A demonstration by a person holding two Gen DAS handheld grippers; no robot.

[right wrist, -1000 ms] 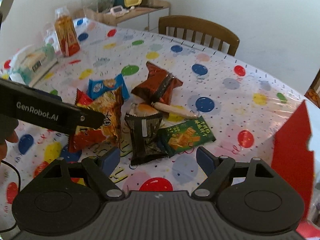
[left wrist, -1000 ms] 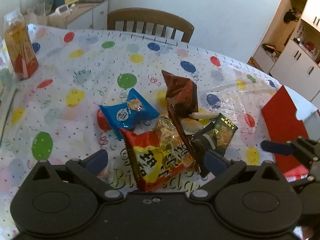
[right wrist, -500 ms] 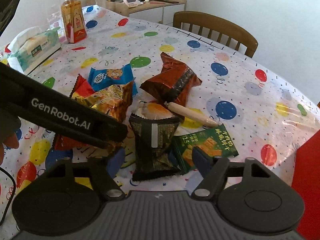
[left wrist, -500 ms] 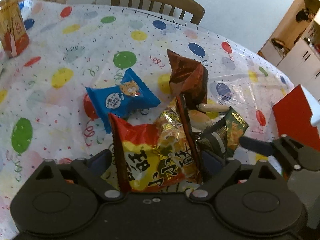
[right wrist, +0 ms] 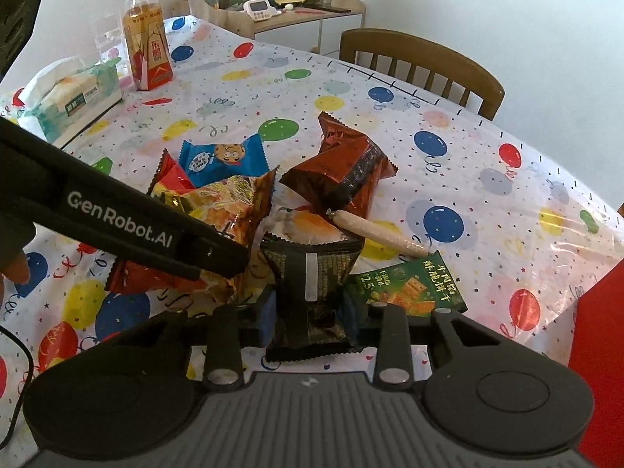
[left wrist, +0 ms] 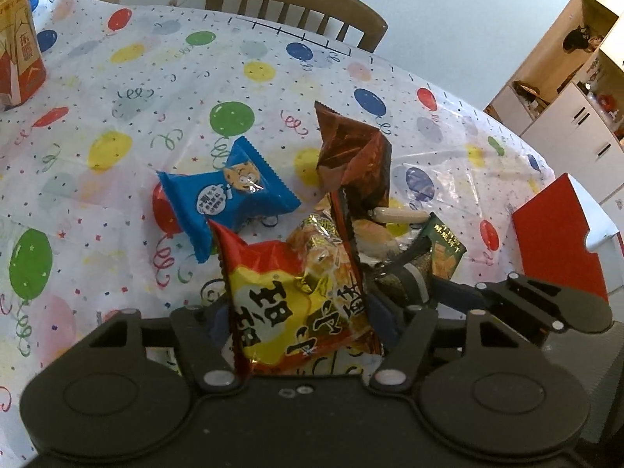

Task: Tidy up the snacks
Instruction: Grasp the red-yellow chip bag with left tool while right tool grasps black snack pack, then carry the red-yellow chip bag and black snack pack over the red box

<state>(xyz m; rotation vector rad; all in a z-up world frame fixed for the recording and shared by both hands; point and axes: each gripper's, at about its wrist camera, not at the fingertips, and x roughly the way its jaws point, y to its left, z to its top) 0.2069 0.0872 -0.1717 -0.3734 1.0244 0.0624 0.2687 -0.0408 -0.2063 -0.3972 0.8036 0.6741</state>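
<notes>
left gripper (left wrist: 300,319) jaws closing around red-yellow snack bag (left wrist: 300,304), apparently touching

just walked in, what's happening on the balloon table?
A person works two handheld grippers over a heap of snacks. The left gripper is closing around the red-and-yellow snack bag; the right gripper is closing around the dark snack packet. The blue cookie pack, brown bag and green cracker pack lie untouched on the tablecloth.
</notes>
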